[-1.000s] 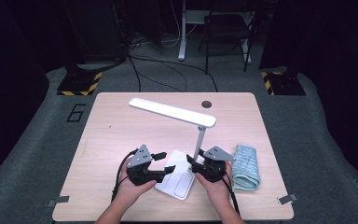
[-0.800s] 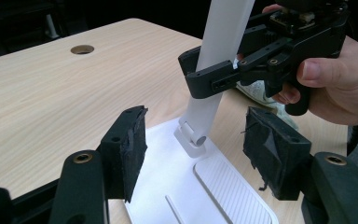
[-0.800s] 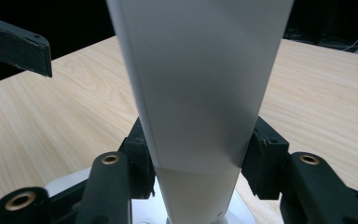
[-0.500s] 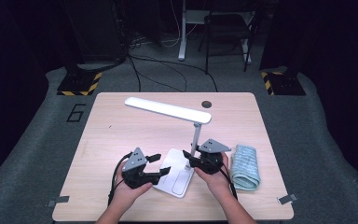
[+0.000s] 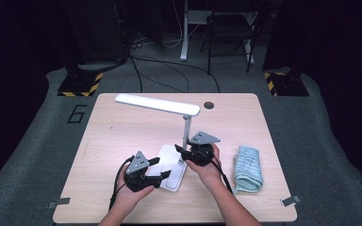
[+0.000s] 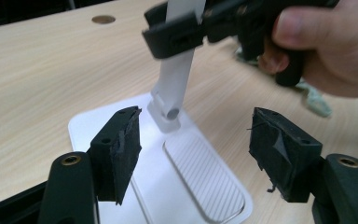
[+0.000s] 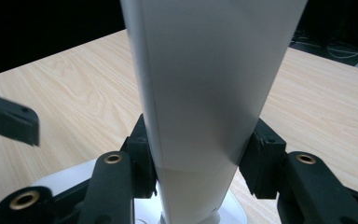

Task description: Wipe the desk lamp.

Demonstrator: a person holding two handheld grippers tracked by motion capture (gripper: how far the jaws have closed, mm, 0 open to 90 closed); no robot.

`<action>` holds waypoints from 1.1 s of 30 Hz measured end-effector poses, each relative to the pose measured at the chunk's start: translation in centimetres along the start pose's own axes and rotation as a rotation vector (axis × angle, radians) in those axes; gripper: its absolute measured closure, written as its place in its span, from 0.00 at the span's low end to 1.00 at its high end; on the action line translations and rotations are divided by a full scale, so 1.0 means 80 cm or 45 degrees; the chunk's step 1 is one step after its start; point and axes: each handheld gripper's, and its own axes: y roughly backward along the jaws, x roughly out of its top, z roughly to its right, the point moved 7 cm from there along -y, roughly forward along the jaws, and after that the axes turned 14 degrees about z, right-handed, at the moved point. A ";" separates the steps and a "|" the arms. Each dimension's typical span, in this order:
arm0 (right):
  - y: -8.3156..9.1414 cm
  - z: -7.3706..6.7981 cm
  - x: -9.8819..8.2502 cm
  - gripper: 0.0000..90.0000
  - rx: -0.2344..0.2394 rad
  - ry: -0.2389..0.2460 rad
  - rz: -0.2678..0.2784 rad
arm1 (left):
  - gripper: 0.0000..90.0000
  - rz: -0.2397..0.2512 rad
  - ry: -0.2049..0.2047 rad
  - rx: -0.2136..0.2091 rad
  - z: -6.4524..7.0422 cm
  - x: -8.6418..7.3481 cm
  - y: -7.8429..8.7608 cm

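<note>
A light wooden table (image 5: 122, 136) with rounded corners stands on grey floor (image 5: 37, 141). On it, toward the near edge, rests the flat white base (image 5: 170, 165) of a desk lamp, and well to the right of that base lies a folded light-blue cloth (image 5: 248, 168). A small dark round hole (image 5: 209, 105) sits near the table's far edge.

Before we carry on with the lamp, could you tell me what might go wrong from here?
1. The right gripper clamps the lamp's stem while the left gripper, fingers just opening, only straddles the base. Moving the stem could lift or slide the base.
2. The long head overhangs the table; the lamp may tip.
3. The towel beside the right hand could get dragged.
</note>
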 end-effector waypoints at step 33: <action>0.207 0.062 -0.046 0.32 -0.428 -0.061 0.098 | 0.19 -0.175 0.036 0.033 -0.001 -0.071 -0.035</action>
